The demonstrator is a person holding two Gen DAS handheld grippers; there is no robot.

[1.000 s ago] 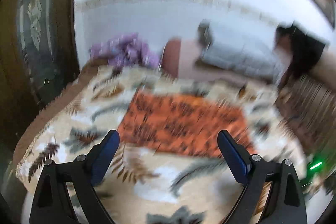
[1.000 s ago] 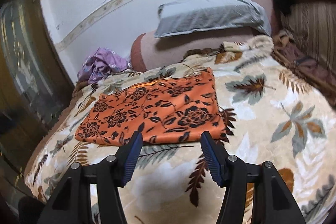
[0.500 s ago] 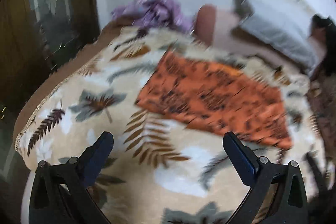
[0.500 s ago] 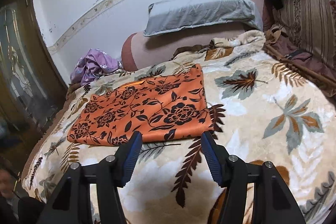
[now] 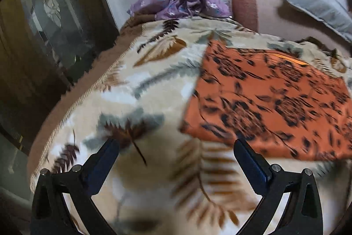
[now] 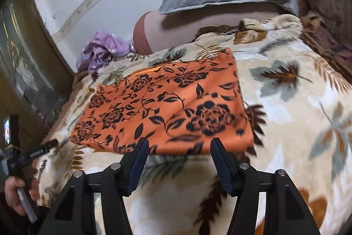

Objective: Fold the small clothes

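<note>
Orange cloth with black flower print (image 6: 167,107) lies flat at frame centre on leaf-patterned plush blanket (image 6: 286,147). Looks thin, limp, light, maybe slippery; best pinched at near corners. Left gripper (image 5: 176,158) spread wide, empty. Right gripper (image 6: 179,155) closing, nothing between pads.

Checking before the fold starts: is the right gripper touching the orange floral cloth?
Cannot tell. In the right wrist view the right gripper overlaps the orange floral cloth's near edge; its closing jaws hold nothing.
</note>
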